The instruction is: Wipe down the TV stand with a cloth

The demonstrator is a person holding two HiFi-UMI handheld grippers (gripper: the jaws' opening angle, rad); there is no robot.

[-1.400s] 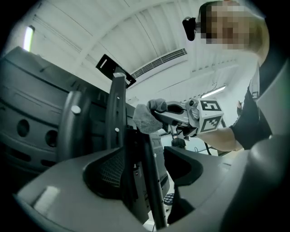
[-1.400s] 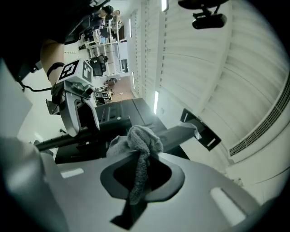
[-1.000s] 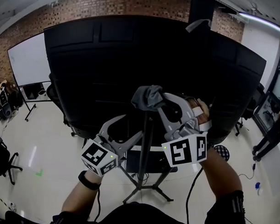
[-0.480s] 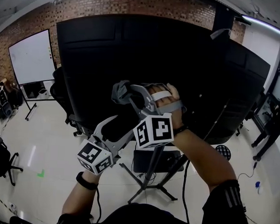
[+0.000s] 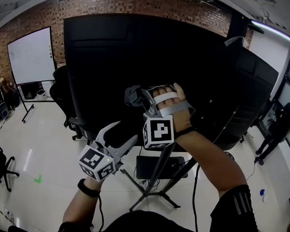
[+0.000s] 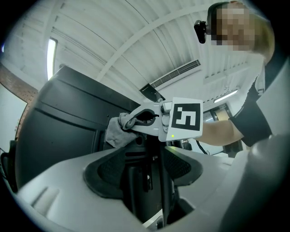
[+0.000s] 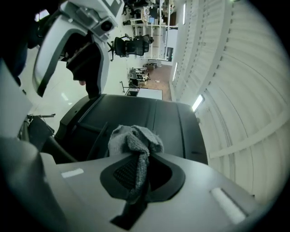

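Note:
The TV's black back panel [image 5: 137,56] fills the head view, on a stand with a dark pole [image 5: 163,161] and splayed legs [image 5: 154,196]. My right gripper [image 5: 138,96] is shut on a crumpled grey cloth [image 5: 132,93], held up against the panel just above the pole's top; whether the cloth touches it I cannot tell. The right gripper view shows the cloth [image 7: 133,140] bunched between that gripper's [image 7: 140,174] jaws. My left gripper [image 5: 128,130] hangs lower, open and holding nothing, left of the pole. In the left gripper view that gripper [image 6: 145,181] looks up at the cloth [image 6: 117,131].
A whiteboard [image 5: 31,54] stands at the far left with office chairs [image 5: 65,93] near it. A black box [image 5: 155,167] sits on the stand above the legs, and a cable [image 5: 195,196] trails down to the pale floor. A person [image 5: 272,136] stands at the right edge.
My right gripper has carried the cloth left across the TV's back and turned, its marker cube now below the hand. The left gripper has barely moved.

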